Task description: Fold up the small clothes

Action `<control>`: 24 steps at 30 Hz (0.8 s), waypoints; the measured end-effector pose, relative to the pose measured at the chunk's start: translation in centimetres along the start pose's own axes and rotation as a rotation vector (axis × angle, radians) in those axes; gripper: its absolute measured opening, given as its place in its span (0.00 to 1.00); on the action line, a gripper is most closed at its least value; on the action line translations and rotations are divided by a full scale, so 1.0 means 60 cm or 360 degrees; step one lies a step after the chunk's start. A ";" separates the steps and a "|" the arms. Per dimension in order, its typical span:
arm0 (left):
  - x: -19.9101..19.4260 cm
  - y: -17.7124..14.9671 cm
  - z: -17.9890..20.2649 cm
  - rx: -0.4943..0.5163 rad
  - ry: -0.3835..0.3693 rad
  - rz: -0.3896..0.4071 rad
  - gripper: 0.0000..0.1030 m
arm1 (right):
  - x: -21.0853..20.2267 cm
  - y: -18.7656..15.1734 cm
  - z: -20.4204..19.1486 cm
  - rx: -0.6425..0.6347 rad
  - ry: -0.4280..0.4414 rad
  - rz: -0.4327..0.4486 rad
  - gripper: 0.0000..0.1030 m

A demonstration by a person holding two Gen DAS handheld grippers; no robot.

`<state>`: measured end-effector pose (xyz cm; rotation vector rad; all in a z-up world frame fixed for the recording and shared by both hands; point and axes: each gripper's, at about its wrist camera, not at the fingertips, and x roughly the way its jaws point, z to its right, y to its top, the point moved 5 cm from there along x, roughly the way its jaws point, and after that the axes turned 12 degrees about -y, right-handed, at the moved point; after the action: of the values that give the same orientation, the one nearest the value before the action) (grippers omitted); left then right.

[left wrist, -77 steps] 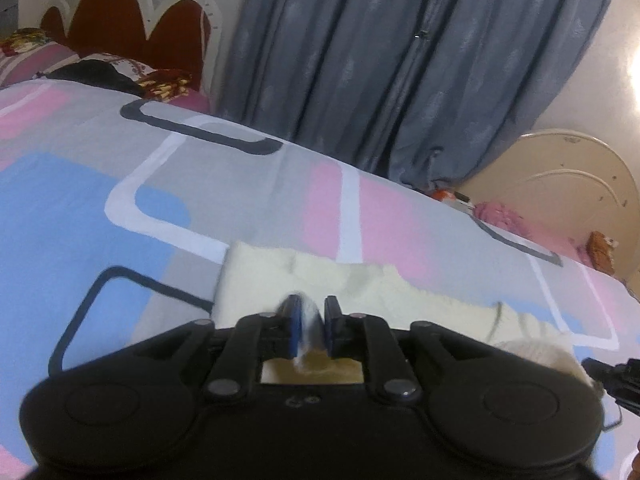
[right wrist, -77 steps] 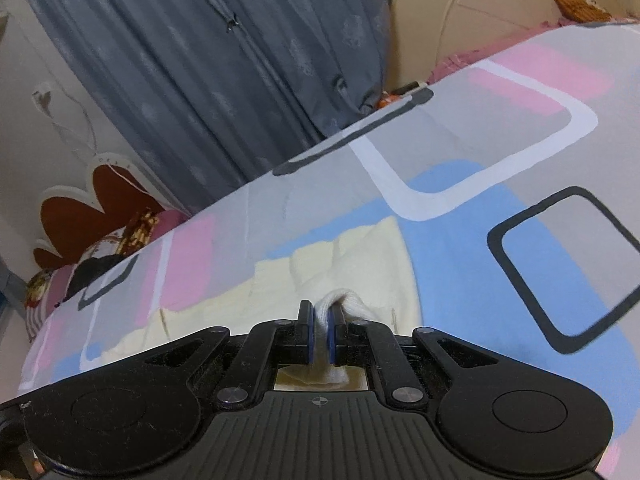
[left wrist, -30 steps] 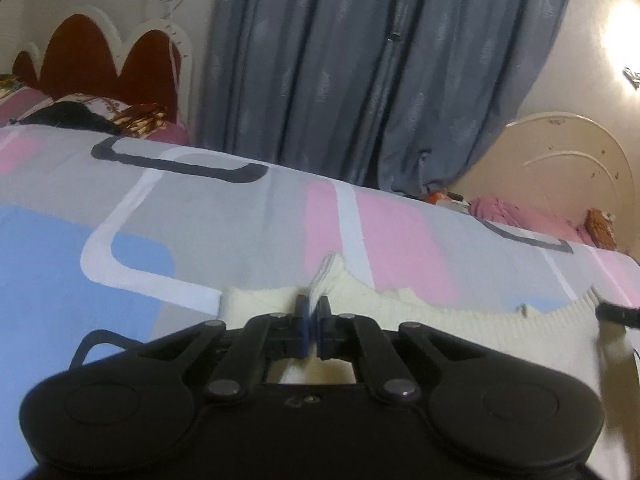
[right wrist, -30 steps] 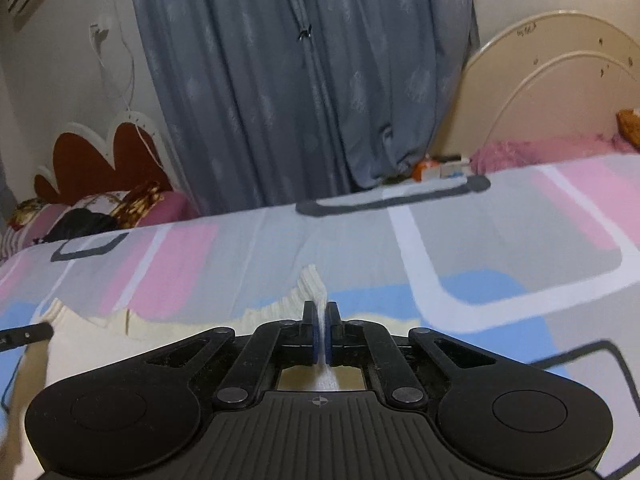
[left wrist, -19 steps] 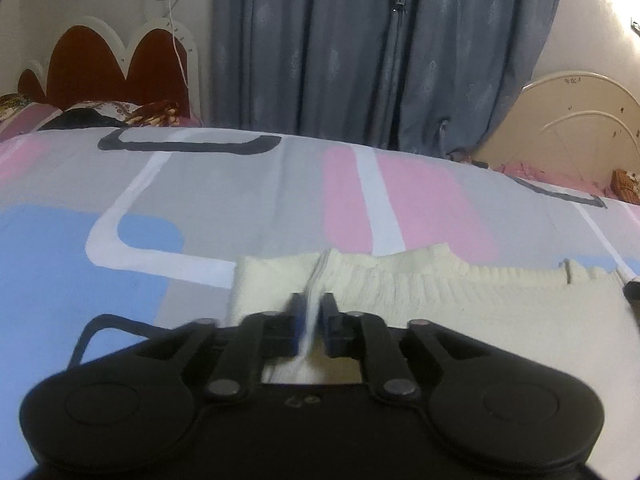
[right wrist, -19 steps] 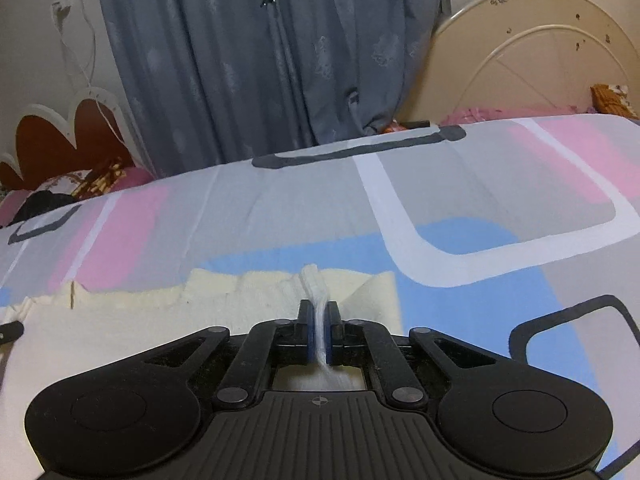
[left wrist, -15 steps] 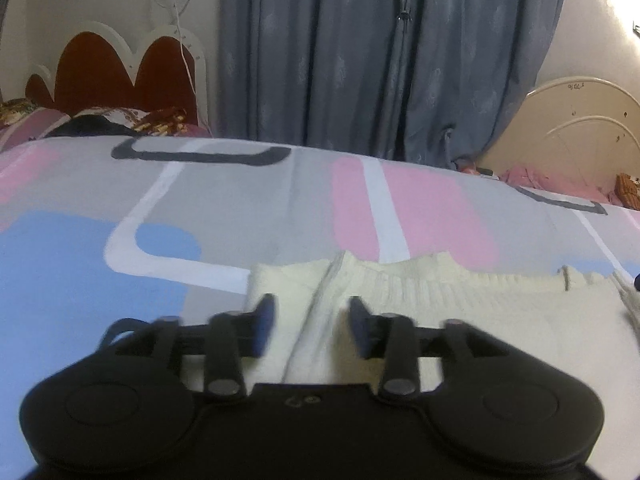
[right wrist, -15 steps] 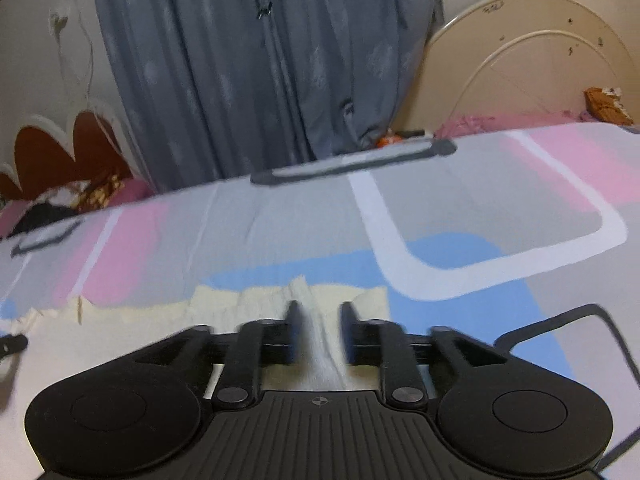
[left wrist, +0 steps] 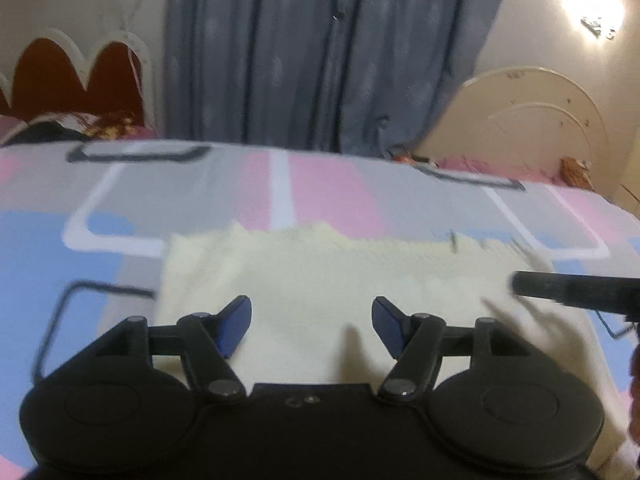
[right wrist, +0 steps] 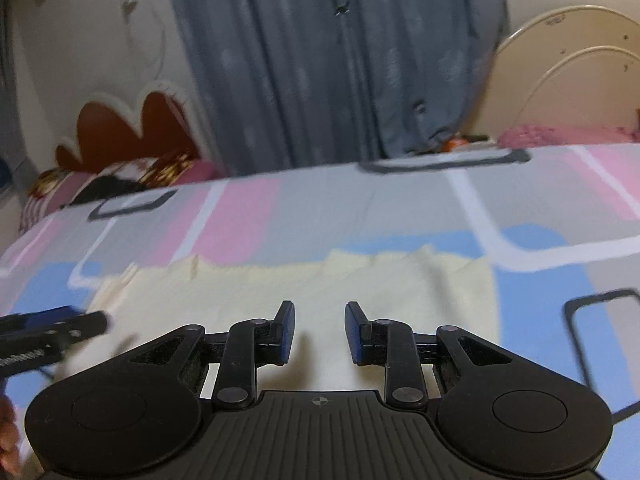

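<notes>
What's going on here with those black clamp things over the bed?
A person is folding a small cream knit garment on a patterned bedspread, using a handheld gripper in each hand. Right now the left gripper and the right gripper are both open above the cloth, holding nothing. The garment lies spread flat on the bed.

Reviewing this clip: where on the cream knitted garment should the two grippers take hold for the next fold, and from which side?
Probably the cream knitted garment at its two near corners, coming in low from the near edge. It lies flat and spread across the bedsheet, and the open left gripper and right gripper already face it there.
</notes>
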<state>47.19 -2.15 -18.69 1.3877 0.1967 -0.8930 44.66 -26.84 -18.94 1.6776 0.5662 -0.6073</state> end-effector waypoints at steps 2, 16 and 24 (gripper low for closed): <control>0.011 -0.014 0.007 0.0004 0.0004 -0.0042 0.63 | 0.006 -0.015 -0.006 0.0001 0.0008 -0.0034 0.27; 0.000 -0.055 -0.035 0.0015 0.0114 -0.0120 0.64 | -0.011 -0.072 0.092 -0.0023 -0.0207 -0.0067 0.26; -0.029 -0.062 -0.045 -0.0044 0.0124 -0.0118 0.64 | -0.041 -0.076 0.086 0.0022 -0.0221 -0.0060 0.27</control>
<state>44.64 1.28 -21.08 1.3977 0.3203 -0.8949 39.39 -31.20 -21.45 1.6262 0.4954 -0.7500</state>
